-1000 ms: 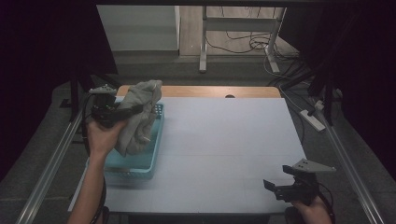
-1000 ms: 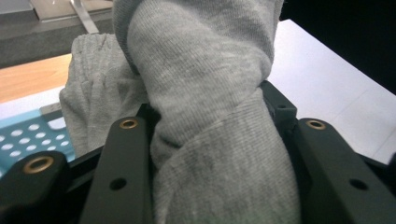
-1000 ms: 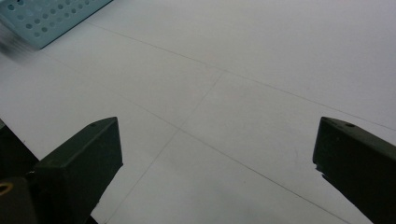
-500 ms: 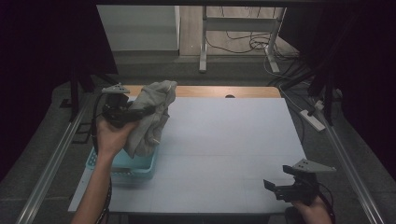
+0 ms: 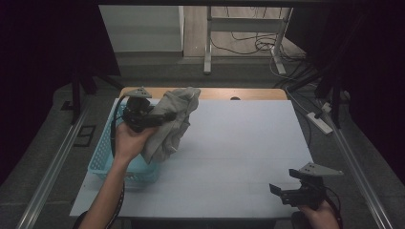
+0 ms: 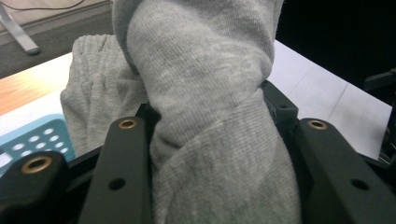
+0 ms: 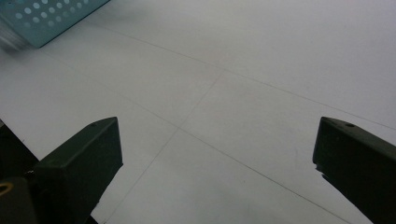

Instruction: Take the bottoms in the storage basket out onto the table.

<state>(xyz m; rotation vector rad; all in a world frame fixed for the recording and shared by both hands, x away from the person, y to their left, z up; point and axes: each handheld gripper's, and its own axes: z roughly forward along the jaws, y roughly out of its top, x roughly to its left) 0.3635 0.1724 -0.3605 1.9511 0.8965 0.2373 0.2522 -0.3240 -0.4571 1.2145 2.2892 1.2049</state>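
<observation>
A white table [image 5: 239, 157] is seen under a dim room, w/ a wooden strip along its far edge and dark surroundings on both sides; faint crease lines are seen crossing the white surface in the right gripper view. Behind the table, a grey floor w/ loose cables and a metal table leg is seen.

A light-blue perforated basket [image 5: 102, 164] is set at the table's left edge, near the front-left corner. Above it, the left gripper [image 5: 160, 117] is held up by the person's left hand [image 5: 126, 140], forearm coming in from the bottom. A grey cloth [image 5: 174, 121] is pinched between its jaws: in the left gripper view the knit fabric [image 6: 210, 116] is seen bunched and twisted betw. the two black jaws, which are pressed against it on both sides. The cloth is lifted clear of the basket, hanging bunched over the basket's right rim and the table just beside it; the lower end appears near the table surface, but contact can't be told.

The right gripper [image 5: 282, 192] is held low at the front-right of the table, well apart from cloth and basket. Its jaws are spread wide in the right gripper view, w/ nothing betw. them but bare table; a corner of the basket [image 7: 42, 18] is caught at top left there.
</observation>
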